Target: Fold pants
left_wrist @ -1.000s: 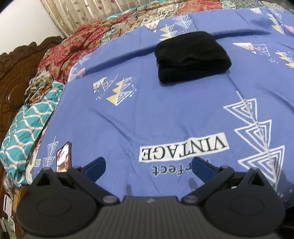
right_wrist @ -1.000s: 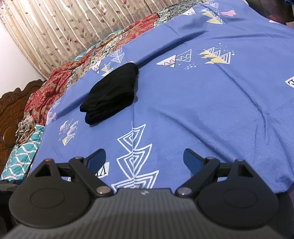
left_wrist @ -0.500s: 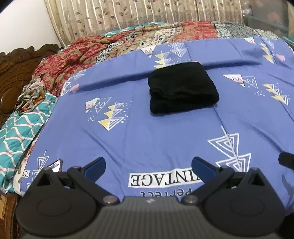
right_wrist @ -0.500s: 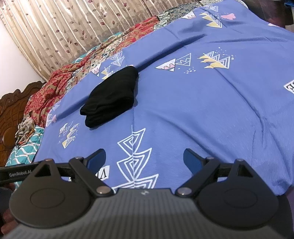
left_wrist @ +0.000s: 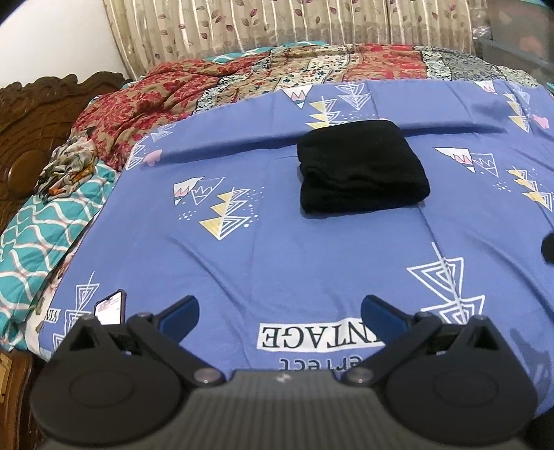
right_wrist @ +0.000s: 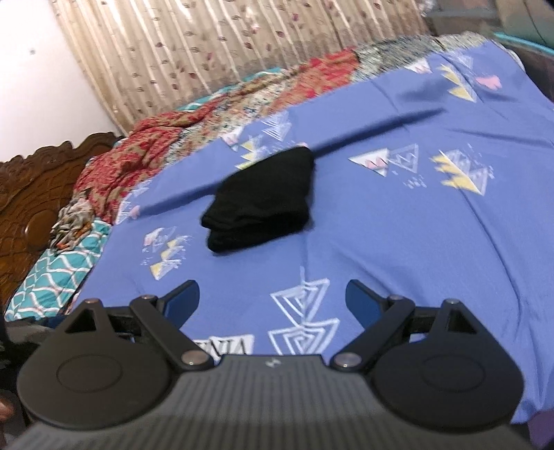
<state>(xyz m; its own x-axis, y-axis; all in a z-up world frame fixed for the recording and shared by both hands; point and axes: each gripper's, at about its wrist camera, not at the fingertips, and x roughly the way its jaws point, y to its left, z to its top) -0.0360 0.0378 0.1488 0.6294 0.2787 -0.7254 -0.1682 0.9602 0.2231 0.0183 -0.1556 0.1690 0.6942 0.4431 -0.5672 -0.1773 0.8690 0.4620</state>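
Note:
The black pants (left_wrist: 360,169) lie folded in a compact stack on the blue patterned bedsheet (left_wrist: 277,249), far ahead of both grippers; they also show in the right wrist view (right_wrist: 263,200). My left gripper (left_wrist: 280,311) is open and empty, low over the near edge of the bed. My right gripper (right_wrist: 271,297) is open and empty, also near the front edge, with the pants ahead and to its left.
A phone (left_wrist: 110,308) lies at the near left bed edge. A red floral blanket (left_wrist: 166,90) and teal pillow (left_wrist: 45,225) lie left and behind. A carved wooden headboard (left_wrist: 31,114) stands at left, curtains (left_wrist: 277,24) behind.
Both grippers have pulled back and tilted up from the bed, so the folded pants look farther off and more curtain shows. The pants have not moved.

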